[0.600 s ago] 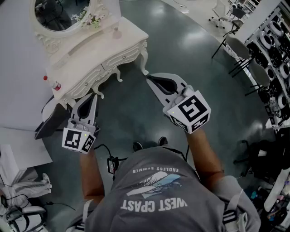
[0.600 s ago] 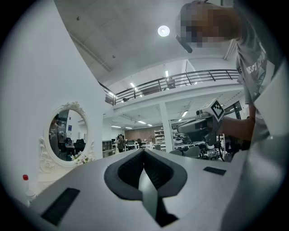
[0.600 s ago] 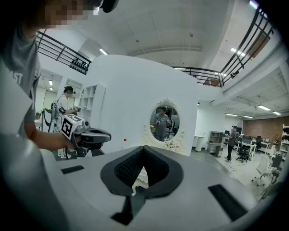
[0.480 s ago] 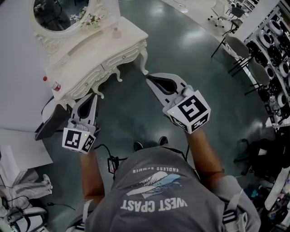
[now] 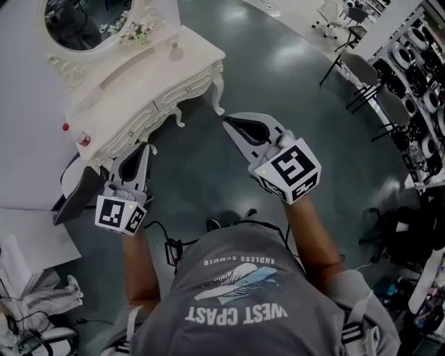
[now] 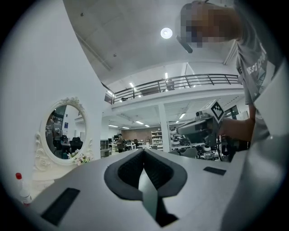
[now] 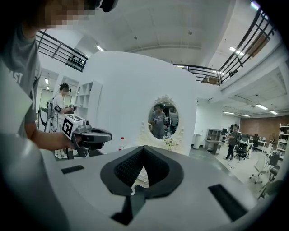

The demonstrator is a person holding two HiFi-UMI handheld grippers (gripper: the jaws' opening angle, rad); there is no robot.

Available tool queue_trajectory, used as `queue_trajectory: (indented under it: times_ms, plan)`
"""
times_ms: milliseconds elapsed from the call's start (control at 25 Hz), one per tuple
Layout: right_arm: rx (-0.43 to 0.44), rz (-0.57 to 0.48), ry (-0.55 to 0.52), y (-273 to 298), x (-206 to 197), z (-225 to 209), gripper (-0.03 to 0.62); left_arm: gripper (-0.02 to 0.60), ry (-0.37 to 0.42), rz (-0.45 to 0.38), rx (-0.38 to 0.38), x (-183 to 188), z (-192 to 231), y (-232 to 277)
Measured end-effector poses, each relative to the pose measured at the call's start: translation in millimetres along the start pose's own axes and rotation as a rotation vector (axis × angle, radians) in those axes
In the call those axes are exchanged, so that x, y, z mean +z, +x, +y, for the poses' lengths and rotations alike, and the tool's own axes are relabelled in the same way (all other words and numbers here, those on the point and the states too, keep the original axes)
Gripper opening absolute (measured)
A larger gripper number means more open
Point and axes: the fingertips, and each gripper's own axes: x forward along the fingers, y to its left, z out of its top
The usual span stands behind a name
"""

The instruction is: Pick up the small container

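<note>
A person (image 5: 236,299) stands on the dark floor (image 5: 278,76) facing a white dressing table (image 5: 149,80), a two-jaw gripper in each hand, at the outset of the reach for the small container (image 5: 175,50). That container is a pale little vessel with a knob-like top (too small in the head view to name more exactly). It stands upright on the tabletop towards the table's right end, below and to the right of the oval mirror (image 5: 76,19) and its spray of flowers (image 5: 125,26). A red-capped bottle (image 5: 82,137) stands well apart from it at the opposite end.

The left gripper (image 5: 138,151) is held low by the table's near front edge, its jaws brought together with nothing between them. The right gripper (image 5: 229,122) hangs over bare floor near the table's curved leg (image 5: 218,97), its jaws likewise pressed together and empty. Neither tool touches the table or anything on it.

Judged from this, the task is at its approach step, with no grasp begun. The next move would call for the person to close on the table and part the jaws of one gripper; the right looks the nearer to the container. That gripper would then have to come up over the tabletop edge and set its pads either side of the vessel, without tipping it or brushing the flowers by the mirror
</note>
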Motion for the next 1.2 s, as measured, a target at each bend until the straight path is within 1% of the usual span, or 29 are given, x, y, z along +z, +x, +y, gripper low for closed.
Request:
queue_trajectory:
  times_ms: [240,400,680,880,1200]
  plan:
    - [0.006,0.01,0.041,17,-4,-12,0.028,0.017,-0.027,0.002,-0.017,-7,13,16]
    - [0.003,-0.004,0.047,29,-3,-32,0.028,0.017,-0.03,0.012,-0.003,-10,23,30]
    - [0.055,-0.023,0.064,71,-9,-77,0.028,0.017,-0.024,0.042,0.076,-17,50,57]
    - [0.114,-0.031,0.062,96,-6,-112,0.028,0.017,-0.009,0.064,0.133,-14,65,87]
    - [0.218,-0.042,0.059,132,-11,-164,0.028,0.017,0.0,0.087,0.238,-18,79,130]
